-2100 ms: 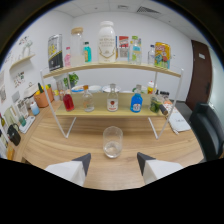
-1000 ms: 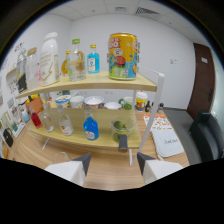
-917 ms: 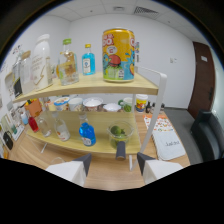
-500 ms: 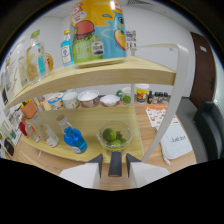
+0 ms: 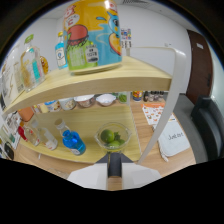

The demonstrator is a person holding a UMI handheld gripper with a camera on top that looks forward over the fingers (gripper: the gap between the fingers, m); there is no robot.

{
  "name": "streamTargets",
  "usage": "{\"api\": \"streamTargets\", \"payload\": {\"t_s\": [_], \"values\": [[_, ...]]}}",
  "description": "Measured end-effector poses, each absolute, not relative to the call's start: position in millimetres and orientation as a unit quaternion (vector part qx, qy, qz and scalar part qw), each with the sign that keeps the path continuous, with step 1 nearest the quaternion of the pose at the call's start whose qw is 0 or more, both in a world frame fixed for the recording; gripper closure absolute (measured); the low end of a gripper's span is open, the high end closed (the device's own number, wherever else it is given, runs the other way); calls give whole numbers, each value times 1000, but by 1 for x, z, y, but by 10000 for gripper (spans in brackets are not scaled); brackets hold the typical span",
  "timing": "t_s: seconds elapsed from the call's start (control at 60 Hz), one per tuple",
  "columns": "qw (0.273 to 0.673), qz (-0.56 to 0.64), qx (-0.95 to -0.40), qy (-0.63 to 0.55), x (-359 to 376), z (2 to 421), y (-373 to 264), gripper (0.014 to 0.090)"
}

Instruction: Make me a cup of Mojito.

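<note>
A clear glass bowl [image 5: 113, 145] with green limes [image 5: 106, 135] in it stands on the lower wooden shelf [image 5: 85, 122], just ahead of my fingers. My gripper [image 5: 114, 172] is low in front of that shelf, its two white fingers [image 5: 87, 177] drawn close together. A dark narrow handle [image 5: 114, 162] stands between them and points at the bowl; both fingers seem to press on it. A blue bottle [image 5: 72, 141] stands left of the bowl. A large yellow and blue can [image 5: 92, 35] sits on the upper shelf [image 5: 100, 80], right above.
Clear bottles [image 5: 30, 67] line the upper shelf to the left; small bowls and jars [image 5: 95, 101] stand at the back of the lower one. A white shelf post [image 5: 170, 95] rises to the right of the bowl. Beyond it lie a printed sheet [image 5: 155, 112], a white pad [image 5: 172, 140] and a dark chair [image 5: 210, 125].
I have moved in from well back to close under the upper shelf, toward the lime bowl. The fingers, wide apart before, have come together on the dark handle.
</note>
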State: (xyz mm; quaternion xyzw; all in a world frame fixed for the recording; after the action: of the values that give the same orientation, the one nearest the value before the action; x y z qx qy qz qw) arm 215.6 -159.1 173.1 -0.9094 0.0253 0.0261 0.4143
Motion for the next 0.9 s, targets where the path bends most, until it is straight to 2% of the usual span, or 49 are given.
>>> {"api": "streamTargets", "payload": {"t_s": [0.333,0.683,0.9], "values": [[459,16,-888,32,203,214,-203,891],[444,37,-894,51,148,175,-259,892],[455,-24,-890,-8,127,166,-261,891]]}}
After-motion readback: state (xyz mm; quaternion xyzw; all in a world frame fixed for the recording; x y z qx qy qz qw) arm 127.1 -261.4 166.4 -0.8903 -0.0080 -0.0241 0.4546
